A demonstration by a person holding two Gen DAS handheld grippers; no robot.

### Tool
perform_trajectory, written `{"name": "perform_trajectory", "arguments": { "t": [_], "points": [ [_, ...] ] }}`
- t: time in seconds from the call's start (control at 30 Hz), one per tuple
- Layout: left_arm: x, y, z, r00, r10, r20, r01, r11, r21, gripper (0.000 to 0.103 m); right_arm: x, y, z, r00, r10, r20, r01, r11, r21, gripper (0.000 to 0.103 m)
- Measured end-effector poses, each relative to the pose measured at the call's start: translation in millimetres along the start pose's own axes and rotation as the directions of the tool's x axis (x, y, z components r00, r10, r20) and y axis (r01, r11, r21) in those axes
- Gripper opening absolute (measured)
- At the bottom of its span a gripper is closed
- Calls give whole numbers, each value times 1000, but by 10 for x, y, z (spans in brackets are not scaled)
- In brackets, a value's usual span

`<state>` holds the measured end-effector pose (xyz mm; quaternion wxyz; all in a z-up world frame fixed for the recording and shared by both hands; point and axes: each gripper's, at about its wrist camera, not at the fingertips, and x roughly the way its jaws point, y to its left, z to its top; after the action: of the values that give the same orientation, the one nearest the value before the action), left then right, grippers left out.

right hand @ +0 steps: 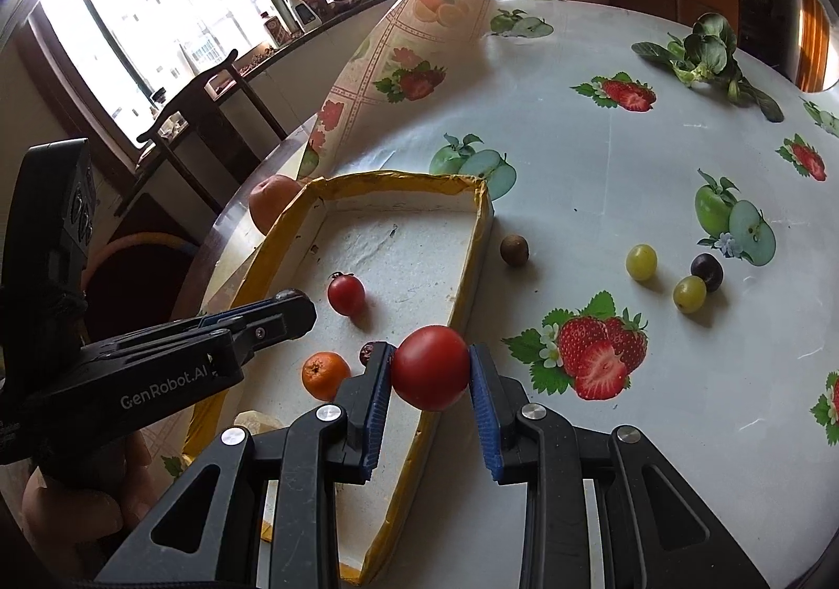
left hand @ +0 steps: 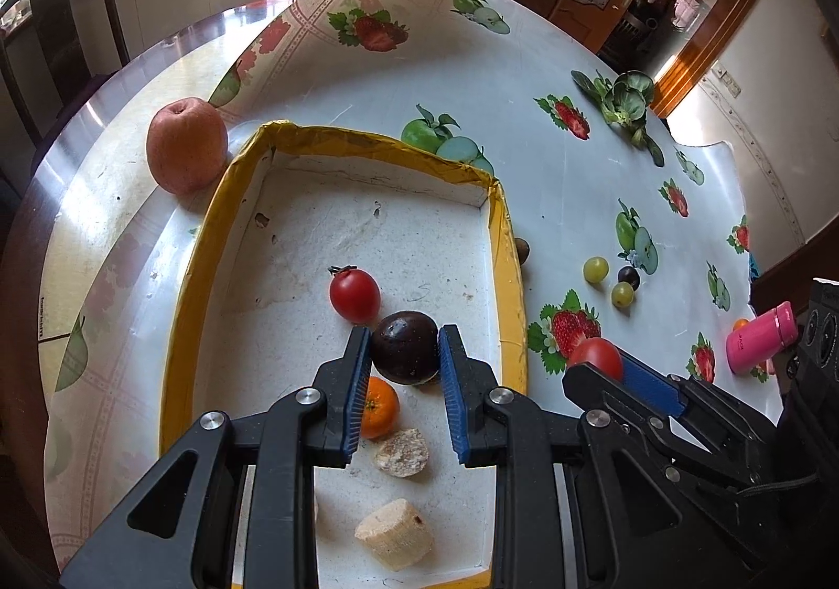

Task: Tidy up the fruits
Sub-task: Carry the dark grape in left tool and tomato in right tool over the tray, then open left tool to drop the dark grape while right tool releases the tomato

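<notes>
A yellow-rimmed white tray (left hand: 511,253) (right hand: 474,243) holds a cherry tomato (left hand: 354,295) (right hand: 346,294), a small orange (left hand: 378,407) (right hand: 325,375) and two pale food chunks (left hand: 401,452). My left gripper (left hand: 405,347) is shut on a dark plum (left hand: 405,346) over the tray. My right gripper (right hand: 430,368) is shut on a red tomato (right hand: 430,367) (left hand: 595,357) above the tray's right rim. On the cloth lie two green grapes (right hand: 641,262), a dark grape (right hand: 706,271) and a brown fruit (right hand: 514,250).
A big apple (left hand: 186,144) sits beside the tray's far left corner under a curled-up tablecloth edge (left hand: 335,7). Leafy greens (right hand: 705,49) lie at the far right. A pink bottle (left hand: 760,337) lies near the right table edge.
</notes>
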<state>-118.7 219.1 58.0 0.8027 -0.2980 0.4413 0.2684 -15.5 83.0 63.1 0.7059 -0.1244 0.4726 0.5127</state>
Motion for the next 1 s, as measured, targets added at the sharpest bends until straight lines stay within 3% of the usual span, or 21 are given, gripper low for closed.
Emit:
{"name": "perform_trajectory", "arguments": {
  "t": [0.27,0.6,1.0],
  "points": [
    [86,217,221,1000,16,9,-16,999,-38,23,255,177,154,1000,2,-19,-3,999,-45,30],
    [461,466,521,998,53,-17,-54,995,-88,23,781,321,322,997,-23,-78,15,995,-103,30],
    [829,471,427,992,83,-93,-91,993,-80,24,1072,281,323,990,-42,-137,24,991,-133,31]
  ]
}}
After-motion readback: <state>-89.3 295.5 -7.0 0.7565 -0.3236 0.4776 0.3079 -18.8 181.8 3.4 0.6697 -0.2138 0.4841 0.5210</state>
